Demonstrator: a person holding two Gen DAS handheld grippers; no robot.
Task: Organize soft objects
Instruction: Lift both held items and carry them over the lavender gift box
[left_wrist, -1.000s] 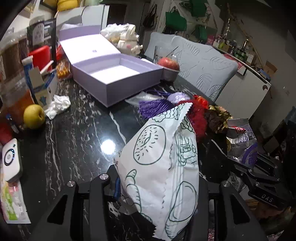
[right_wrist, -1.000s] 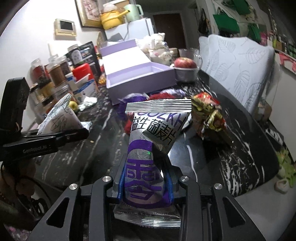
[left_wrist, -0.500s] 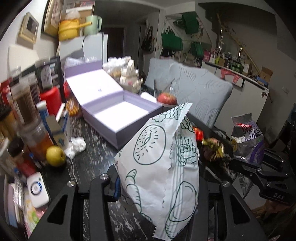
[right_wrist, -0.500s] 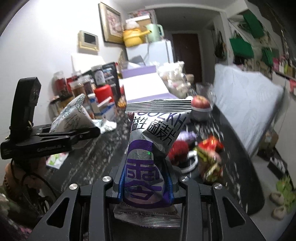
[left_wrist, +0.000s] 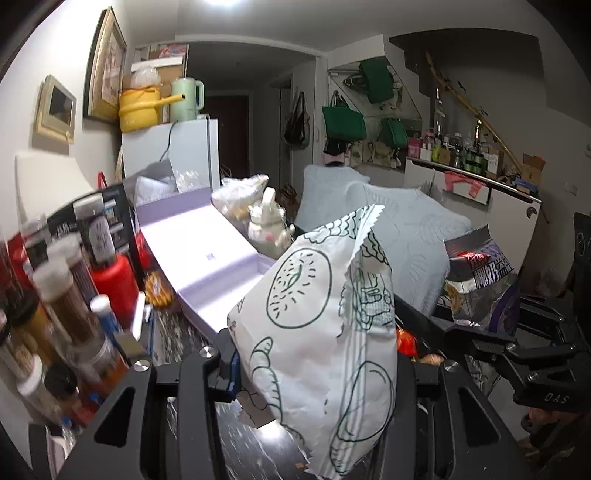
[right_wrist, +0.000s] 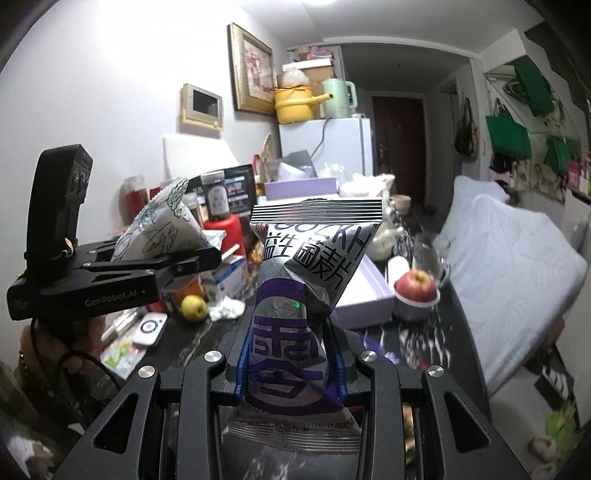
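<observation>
So I've got a snack bag in each hand right now. My left gripper (left_wrist: 314, 354) is clamped on the white pouch (left_wrist: 325, 314) with the green doodle donuts printed on it, and that bag fills the lower middle of the left wrist view, standing up tall between the two fingers. My right gripper (right_wrist: 291, 373) is squeezed tight around the silver and purple packet (right_wrist: 295, 306), which stands upright dead centre in the right wrist view, its crimped top edge just above the middle of the frame.

Both bags are up off the black marble table (right_wrist: 424, 339). The open lavender box (left_wrist: 207, 266) sits left of centre in the left view, lid flipped back toward the upper left (its inside is partly hidden behind the white pouch). In the right view that same box peeks out right behind the silver packet, and to its right there's a red apple (right_wrist: 415, 282) in a small metal bowl (right_wrist: 413, 312). A yellow-green apple (right_wrist: 192, 307) lies lower left of centre, by a crumpled tissue (right_wrist: 227, 308).

Jars and bottles crowd the left edge; they're too blurry to read.
</observation>
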